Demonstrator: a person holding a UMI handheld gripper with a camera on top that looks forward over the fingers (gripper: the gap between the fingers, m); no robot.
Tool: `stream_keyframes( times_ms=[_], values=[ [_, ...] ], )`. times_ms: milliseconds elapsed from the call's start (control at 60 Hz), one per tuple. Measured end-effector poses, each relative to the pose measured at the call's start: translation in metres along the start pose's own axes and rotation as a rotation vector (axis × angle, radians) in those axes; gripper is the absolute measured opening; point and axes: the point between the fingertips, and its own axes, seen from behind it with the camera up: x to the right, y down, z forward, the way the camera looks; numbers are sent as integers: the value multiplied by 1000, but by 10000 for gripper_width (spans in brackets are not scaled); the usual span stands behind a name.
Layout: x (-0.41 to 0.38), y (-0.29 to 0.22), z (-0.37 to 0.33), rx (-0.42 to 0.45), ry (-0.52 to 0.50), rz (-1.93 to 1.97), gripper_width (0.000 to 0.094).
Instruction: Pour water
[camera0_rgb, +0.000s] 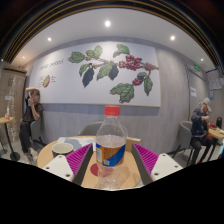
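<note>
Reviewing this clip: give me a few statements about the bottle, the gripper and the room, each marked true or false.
1. The bottle stands upright between the gripper fingers. True.
2. The bottle's cap is green. False: it is red.
3. The bottle is uncapped. False: the cap is on.
4. A mural of leaves and berries covers the wall beyond the bottle. True.
5. No people are in the room. False: one person sits at one side and another at the other.
</note>
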Motion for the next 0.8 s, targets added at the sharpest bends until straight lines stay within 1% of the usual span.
stream_keyframes(
  times_ms=[50,167,183,200,217,233,267,300,367,383,467,517,600,633,700,800],
  values=[
    [-1,2,15,-18,-16,4,833],
    [2,6,36,-21,11,39,823],
    [3,6,37,-20,15,40,796],
    [3,6,38,-18,18,37,737],
    [3,4,39,-12,19,30,579],
    [5,5,40,0,24,29,499],
    [14,0,38,28,61,28,492],
    [9,5,43,54,84,8,445],
    [-2,7,45,68,62,0,374],
    [-2,7,45,68,64,-7,342],
    [0,4,43,67,51,-30,311],
    [-1,4,45,59,37,-42,309],
    [-2,-1,52,54,52,-133,311],
    [1,-8,57,48,79,-212,310],
    [7,-27,63,43,99,-406,310],
    [-2,-59,80,64,162,-848,309]
  ],
)
